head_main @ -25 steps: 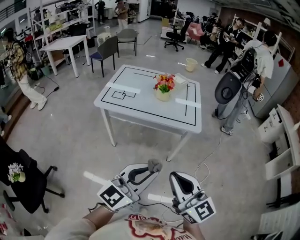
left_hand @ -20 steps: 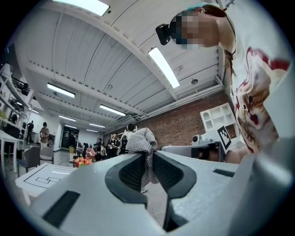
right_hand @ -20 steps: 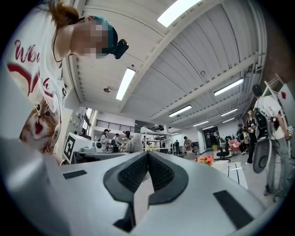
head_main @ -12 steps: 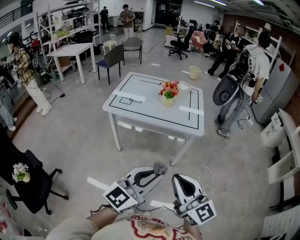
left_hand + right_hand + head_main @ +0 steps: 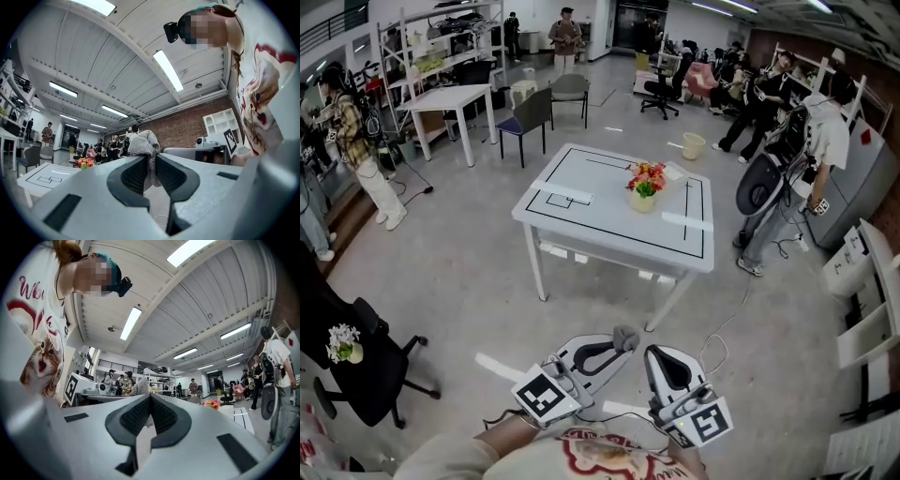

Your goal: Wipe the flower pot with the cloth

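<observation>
White rectangular table, smooth top marked with black lines, stands well ahead. Toward its far right edge sits the flower pot, pale and rounded, holding red and orange blooms. Down low, the left gripper is clamped on a nubby grey cloth bunched at its tips. The right gripper is closed tight, nothing in it.
</observation>
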`<state>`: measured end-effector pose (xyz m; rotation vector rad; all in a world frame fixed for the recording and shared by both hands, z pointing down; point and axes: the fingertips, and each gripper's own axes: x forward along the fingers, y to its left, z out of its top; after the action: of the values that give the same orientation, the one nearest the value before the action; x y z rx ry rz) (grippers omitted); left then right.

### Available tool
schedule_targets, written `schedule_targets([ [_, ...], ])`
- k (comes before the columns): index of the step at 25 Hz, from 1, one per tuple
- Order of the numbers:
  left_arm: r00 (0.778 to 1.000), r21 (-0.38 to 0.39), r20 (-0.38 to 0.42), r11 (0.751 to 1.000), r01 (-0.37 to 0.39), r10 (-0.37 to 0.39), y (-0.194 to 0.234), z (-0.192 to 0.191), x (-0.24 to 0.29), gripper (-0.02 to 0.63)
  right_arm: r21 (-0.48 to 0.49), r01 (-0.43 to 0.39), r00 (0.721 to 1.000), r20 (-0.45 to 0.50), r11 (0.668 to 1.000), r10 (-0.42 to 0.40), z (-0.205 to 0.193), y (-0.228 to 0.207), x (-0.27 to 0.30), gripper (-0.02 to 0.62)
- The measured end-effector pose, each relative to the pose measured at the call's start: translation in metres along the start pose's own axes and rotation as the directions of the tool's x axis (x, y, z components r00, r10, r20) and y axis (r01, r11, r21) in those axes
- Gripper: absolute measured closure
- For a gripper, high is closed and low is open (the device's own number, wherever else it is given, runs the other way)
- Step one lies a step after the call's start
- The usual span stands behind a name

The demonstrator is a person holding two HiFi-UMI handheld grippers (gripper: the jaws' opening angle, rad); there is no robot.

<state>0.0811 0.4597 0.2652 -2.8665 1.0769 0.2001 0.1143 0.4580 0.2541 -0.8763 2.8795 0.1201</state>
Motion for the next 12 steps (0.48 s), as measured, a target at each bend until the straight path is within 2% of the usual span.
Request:
schedule_targets([
  [9,0.999,-0.036,0.038,0.999,0.005,-0.003,0.0073,0.0035,-0.0017,0.563,-0.002,-0.004,1.0,-0.006,1.0,0.004,-0.0025,0.0048,0.0045,0.595],
  [12,1.0,-0.041,0.026,0.999,0.008,-0.007,0.0066,0.0017,0.0002,0.563,-0.006,-0.003,1.0,-0.004,1.0,0.003,-0.0021,0.0038,0.0045,0.596],
])
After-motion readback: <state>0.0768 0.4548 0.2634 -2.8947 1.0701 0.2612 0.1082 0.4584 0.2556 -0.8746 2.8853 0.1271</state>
